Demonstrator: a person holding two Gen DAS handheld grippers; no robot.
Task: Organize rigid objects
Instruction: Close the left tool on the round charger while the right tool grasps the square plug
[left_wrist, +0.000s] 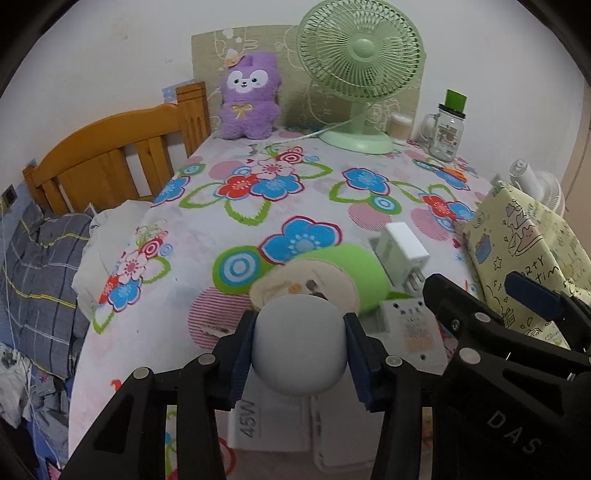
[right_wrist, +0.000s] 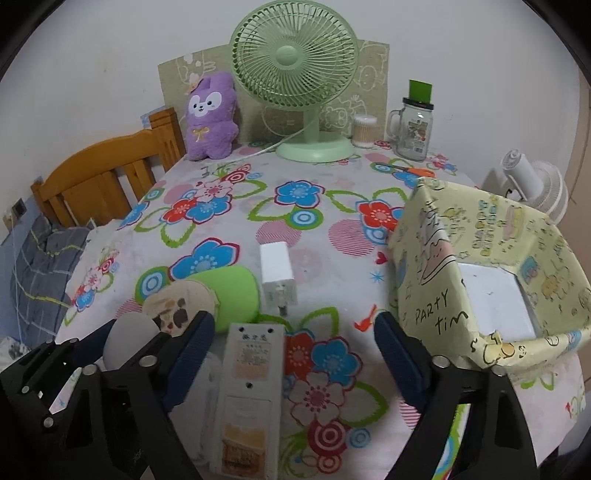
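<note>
I'm in a bedroom at home: an orange wooden bed frame (left_wrist: 110, 155) stands to my left with a rumpled grey checked quilt (left_wrist: 40, 273) heaped beside it. My table wears a flowered cloth (right_wrist: 295, 206), and at its back sit a purple plush toy (right_wrist: 210, 118), a pale green desk fan (right_wrist: 295, 77) and a glass mug jar (right_wrist: 412, 129) against a plain white wall (left_wrist: 110, 55).

"45W" on the white charger box (left_wrist: 266, 424) just under the grey ball, "DAS" on the right hand-held gripper (left_wrist: 513, 428) beside that ball, "PARTY tim" on the yellow paper-covered box (right_wrist: 436, 314), its other print too small to read
</note>
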